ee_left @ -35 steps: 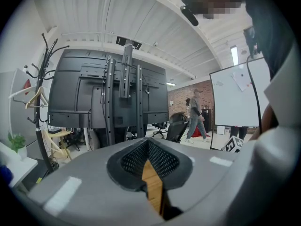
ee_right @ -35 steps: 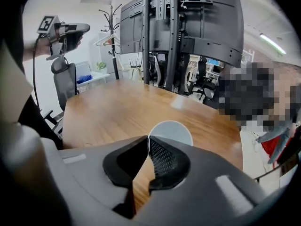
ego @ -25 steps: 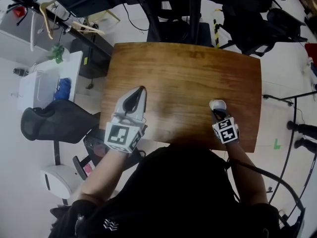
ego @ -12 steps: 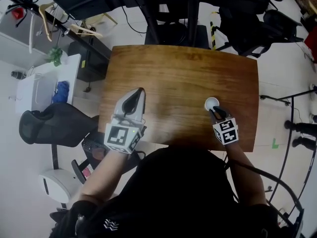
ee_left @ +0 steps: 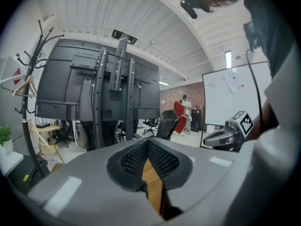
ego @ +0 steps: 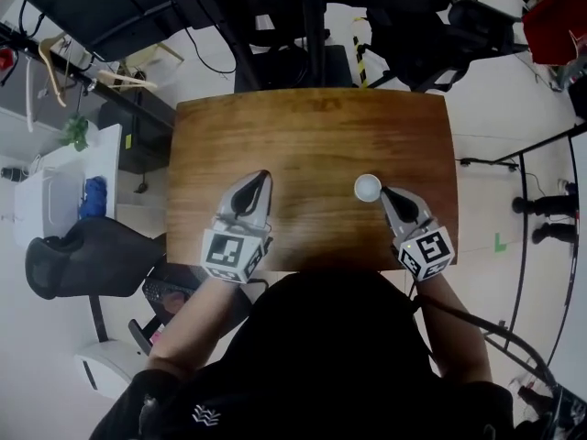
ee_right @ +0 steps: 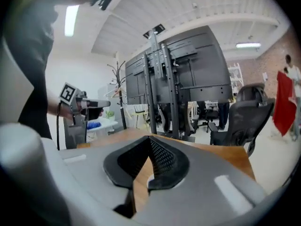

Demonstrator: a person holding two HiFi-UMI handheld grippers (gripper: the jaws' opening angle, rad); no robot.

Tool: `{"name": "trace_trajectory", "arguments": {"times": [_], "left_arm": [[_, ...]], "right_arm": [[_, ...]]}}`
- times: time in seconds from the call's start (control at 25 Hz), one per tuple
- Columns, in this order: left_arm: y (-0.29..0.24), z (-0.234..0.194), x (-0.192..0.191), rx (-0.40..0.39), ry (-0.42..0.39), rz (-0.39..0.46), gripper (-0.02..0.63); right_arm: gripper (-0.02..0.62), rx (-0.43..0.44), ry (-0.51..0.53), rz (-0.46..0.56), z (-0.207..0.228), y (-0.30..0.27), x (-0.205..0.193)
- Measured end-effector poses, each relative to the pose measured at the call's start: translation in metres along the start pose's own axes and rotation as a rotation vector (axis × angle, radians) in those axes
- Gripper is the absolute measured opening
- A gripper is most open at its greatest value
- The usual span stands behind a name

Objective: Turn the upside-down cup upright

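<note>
Gleaming wooden table (ego: pixel 303 136), white floor (ego: pixel 486 108)

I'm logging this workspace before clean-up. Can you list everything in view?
table: one, brown wood, centre.
cup: one, white, on the table, right of centre.
office chair: one, black, floor at left.
side cabinet: one, white, far left.
screen stand: one, black, beyond the table.
left gripper: one, grey, over the table's left part, shut, empty.
right gripper: one, grey, beside the cup, jaws just closed on nothing.
</note>
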State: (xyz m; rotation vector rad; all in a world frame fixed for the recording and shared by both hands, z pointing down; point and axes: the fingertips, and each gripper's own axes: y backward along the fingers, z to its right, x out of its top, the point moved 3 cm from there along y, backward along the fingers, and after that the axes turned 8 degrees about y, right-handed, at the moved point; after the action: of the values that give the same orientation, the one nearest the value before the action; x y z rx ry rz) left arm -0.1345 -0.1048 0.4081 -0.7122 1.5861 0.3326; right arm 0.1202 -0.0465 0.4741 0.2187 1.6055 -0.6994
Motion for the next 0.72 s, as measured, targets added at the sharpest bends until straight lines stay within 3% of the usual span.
{"name": "trace_trajectory", "arguments": {"times": [0.16,0.28,0.4,0.6,0.72], "left_arm": [[-0.009,0.007,-0.028,-0.015,0.000,-0.060,0.000],[-0.011,0.012,-0.038,-0.034,0.029,-0.081,0.000],[-0.012,0.003,-0.059,0.006,0.091,-0.142,0.000],[-0.011,0.008,-0.059,0.000,0.091,-0.156,0.000],[-0.013,0.007,-0.057,0.008,0.087,-0.160,0.000]], "right_arm": [[0.002,-0.077,-0.021,-0.116,0.004,0.002,-0.042],[0.002,-0.127,-0.055,-0.118,0.011,0.016,-0.049],[0.002,-0.169,-0.072,-0.127,0.019,0.023,-0.056],[0.002,-0.249,-0.079,-0.126,0.034,0.033,-0.061],[0.002,-0.251,-0.089,-0.120,0.037,0.032,-0.064]]}}
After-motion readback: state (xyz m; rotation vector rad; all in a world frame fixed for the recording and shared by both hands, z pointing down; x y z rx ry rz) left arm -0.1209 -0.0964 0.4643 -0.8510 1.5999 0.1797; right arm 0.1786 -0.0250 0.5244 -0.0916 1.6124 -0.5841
